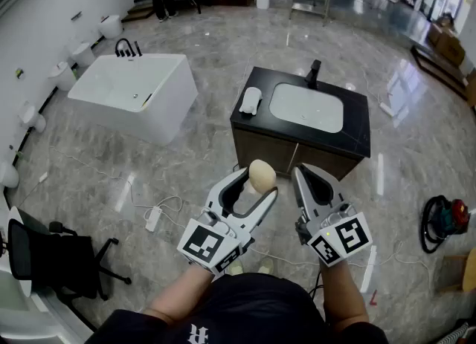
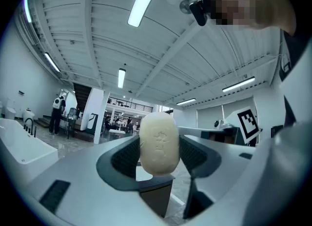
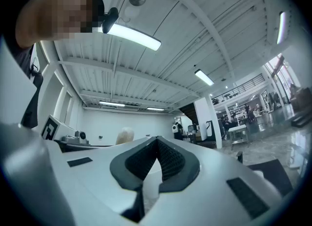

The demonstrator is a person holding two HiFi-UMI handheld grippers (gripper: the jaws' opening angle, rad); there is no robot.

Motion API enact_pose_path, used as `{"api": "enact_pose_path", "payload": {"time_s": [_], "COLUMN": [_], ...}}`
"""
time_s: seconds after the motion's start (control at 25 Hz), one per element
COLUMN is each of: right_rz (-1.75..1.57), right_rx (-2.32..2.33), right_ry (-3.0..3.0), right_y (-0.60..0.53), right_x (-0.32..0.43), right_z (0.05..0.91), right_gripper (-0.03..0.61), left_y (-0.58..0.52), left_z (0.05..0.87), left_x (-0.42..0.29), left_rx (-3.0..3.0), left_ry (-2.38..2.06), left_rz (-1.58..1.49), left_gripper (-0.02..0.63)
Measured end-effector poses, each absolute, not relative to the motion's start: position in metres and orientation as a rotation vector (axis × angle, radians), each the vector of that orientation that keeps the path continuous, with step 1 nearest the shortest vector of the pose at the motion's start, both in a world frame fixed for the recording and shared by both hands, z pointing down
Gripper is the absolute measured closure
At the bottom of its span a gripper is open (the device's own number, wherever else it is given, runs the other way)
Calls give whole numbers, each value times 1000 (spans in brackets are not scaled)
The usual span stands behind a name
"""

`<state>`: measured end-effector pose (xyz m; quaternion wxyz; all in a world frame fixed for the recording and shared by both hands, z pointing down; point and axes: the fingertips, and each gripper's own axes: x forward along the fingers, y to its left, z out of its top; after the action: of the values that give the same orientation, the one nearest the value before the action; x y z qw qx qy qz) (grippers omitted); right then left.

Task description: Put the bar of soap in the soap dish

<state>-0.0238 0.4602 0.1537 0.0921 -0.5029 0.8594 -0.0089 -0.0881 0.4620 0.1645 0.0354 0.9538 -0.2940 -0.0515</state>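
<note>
A: Well, in the head view, where is the soap?
B: The cream oval bar of soap point(image 1: 261, 176) is pinched at the tip of the left gripper point(image 1: 256, 184). It is held up over the grey marble floor point(image 1: 186, 164), well apart from the white oblong soap dish point(image 1: 251, 101). That dish rests on the left end of the glossy black vanity top point(image 1: 357, 123), just beside the white rectangular basin point(image 1: 306, 107). The right gripper point(image 1: 298, 174) is alongside, its jaws drawn together with nothing in them.
A: And the left gripper view?
B: It shows neither the dish nor the vanity, but it does show the grip. Dark ribbed pads point(image 2: 126, 157) press on both narrow edges of the soap point(image 2: 158, 142). The soap stands upright, smooth and matte, with a faint stamped mark on its face. The left gripper point(image 2: 157, 164) is spread wide around it.
A: The right gripper view?
B: The right gripper point(image 3: 157, 144) has its ribbed pads point(image 3: 169, 160) meeting at the tips, and it is empty. Only the rounded top of the soap point(image 3: 125, 135) peeks over the white shell at the left.
</note>
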Motion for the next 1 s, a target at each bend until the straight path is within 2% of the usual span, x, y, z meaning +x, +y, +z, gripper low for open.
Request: {"api": "enact_pose_path", "payload": {"time_s": [1.0], "right_rz": [-32], "right_rx": [-1375], "right_ry": [2562], "right_y": [465], "right_x": [4], "right_z": [158], "right_gripper": [569], "left_y": [453], "left_z": [167], "left_x": [-70], "left_rx": [2916], "left_ry": [-1009], "left_rz": [-145], "left_gripper": [353]}}
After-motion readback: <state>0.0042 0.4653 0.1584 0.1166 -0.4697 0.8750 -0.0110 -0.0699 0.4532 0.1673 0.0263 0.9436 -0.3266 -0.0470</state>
